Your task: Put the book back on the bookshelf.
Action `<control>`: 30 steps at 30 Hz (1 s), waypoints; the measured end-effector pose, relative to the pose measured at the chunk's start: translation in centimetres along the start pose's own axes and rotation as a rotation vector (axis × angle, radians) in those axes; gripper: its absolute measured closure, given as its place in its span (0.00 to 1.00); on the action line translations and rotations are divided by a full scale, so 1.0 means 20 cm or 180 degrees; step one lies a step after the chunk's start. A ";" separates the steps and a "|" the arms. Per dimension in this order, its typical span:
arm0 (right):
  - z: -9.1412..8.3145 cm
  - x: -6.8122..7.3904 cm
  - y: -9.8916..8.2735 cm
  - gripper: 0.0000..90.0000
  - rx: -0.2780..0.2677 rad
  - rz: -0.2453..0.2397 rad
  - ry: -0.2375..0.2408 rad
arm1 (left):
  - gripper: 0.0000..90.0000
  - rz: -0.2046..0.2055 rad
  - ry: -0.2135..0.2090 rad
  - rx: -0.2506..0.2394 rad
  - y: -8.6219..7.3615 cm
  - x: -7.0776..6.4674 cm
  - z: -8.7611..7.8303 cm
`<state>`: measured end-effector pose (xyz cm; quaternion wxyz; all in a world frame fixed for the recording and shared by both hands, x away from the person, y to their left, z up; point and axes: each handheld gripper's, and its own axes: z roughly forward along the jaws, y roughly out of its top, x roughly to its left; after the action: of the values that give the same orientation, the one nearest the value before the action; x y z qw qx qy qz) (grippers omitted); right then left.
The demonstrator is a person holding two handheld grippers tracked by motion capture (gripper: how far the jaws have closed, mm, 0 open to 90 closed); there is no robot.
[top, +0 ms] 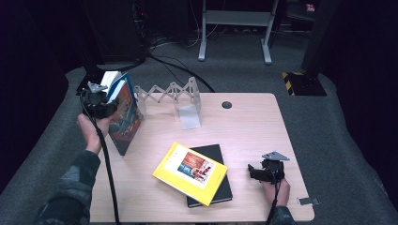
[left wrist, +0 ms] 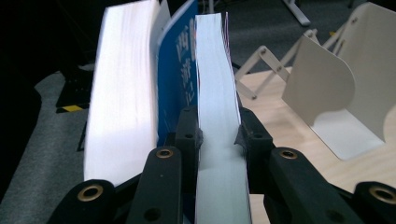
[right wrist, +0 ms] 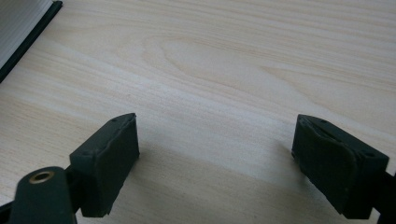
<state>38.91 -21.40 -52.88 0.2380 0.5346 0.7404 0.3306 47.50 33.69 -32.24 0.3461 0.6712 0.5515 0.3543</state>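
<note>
At the table's left edge a book with a colourful cover (top: 126,117) stands upright, and my left gripper (top: 105,105) is shut on it from the left. In the left gripper view the two pads clamp the white page block (left wrist: 215,70) of this book, gripper (left wrist: 219,133). Close beside it is a blue cover with white characters (left wrist: 176,79) and a second thick block of pages (left wrist: 123,93). My right gripper (top: 254,172) rests low over bare wood at the front right, open (right wrist: 215,154), with nothing between its pads.
A yellow book (top: 190,172) lies on top of a black book (top: 220,190) at the front centre, just left of the right gripper. A white expandable book rack (top: 171,93) with upright plates (left wrist: 322,93) stands at the back, right of the held book.
</note>
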 end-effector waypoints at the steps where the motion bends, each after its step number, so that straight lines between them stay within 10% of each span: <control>1: 0.00 0.00 0.00 0.16 0.0000 0.0000 0.0000 | 0.82 0.0000 0.0000 0.0000 0.00 0.00 0.00; 30: 0.00 0.00 0.00 0.16 0.0000 0.0002 0.0001 | 0.81 -0.0259 0.0447 -0.0119 0.12 -0.07 0.32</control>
<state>38.90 -21.40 -52.88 0.2378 0.5349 0.7402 0.3308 53.90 31.55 -33.53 0.3332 0.6151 0.5946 0.3964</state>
